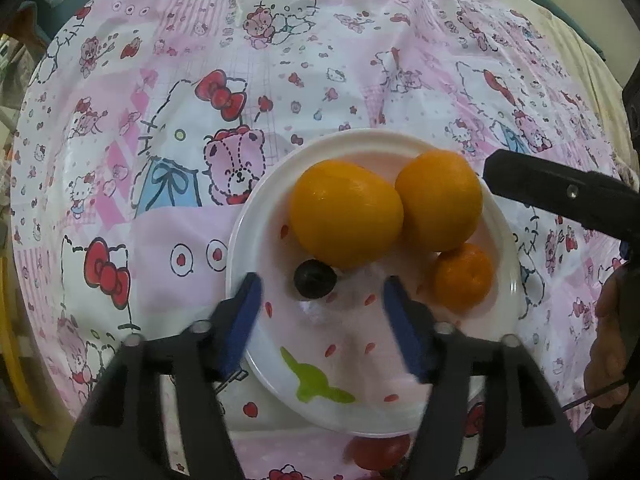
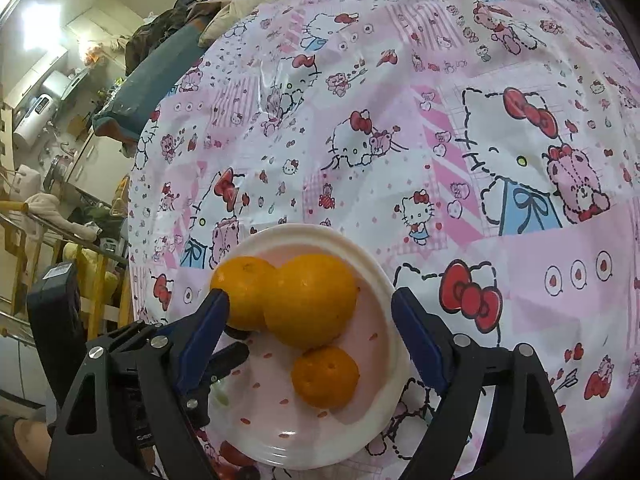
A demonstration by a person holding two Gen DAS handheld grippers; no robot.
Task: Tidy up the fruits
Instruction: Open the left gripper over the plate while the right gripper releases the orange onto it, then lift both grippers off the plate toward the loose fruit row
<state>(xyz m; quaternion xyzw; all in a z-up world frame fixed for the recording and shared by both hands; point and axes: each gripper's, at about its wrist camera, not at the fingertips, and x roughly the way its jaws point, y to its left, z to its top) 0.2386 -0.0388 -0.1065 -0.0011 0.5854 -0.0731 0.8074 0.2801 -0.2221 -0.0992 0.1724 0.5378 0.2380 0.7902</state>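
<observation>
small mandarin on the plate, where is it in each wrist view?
Left wrist: small mandarin sits right of centre on the plate, below the two big oranges, right of the dark plum.
Right wrist: small mandarin sits low centre, nearest the camera, between the open fingers.
Shared landmark: the pair of big touching oranges just beyond it.

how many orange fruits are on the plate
3. Two big oranges sit touching at the far side of the plate: one left, one right. A small tangerine lies nearer, by the right rim.
</observation>
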